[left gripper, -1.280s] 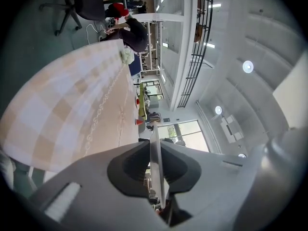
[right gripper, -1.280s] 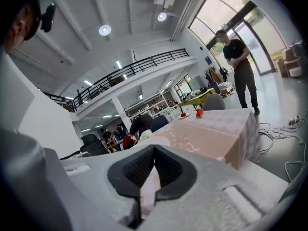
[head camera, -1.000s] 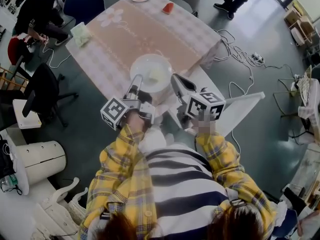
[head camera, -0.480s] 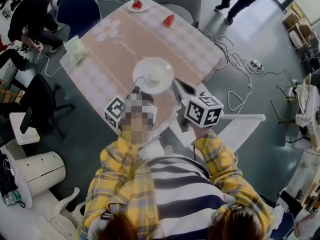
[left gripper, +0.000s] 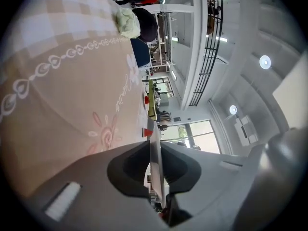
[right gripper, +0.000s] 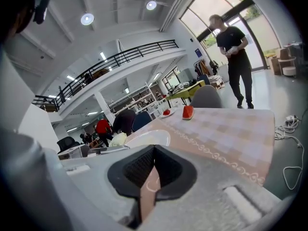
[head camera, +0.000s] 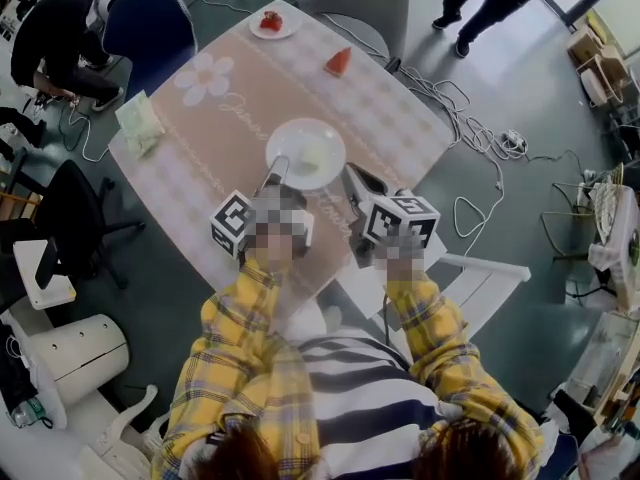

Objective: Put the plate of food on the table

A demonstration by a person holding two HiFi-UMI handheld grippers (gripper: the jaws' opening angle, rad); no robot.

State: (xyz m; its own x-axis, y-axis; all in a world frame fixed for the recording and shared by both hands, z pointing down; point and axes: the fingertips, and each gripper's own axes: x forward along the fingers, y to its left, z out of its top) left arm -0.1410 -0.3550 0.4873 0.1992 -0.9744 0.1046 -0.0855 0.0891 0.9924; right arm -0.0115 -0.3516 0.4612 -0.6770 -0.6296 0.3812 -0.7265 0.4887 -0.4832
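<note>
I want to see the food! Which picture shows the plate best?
Head view: the whole plate from above. Left gripper view shows only its rim edge-on; right gripper view, just a sliver.

No words or numbers can be read with certainty. A line of pale cursive script runs across the pink tablecloth, toward 11 o'clock in the head view, beside a printed white flower. Its letters are too small to make out. The left cube and right cube, at the table's 6 o'clock edge, bear black-and-white square code patterns, not letters.
</note>
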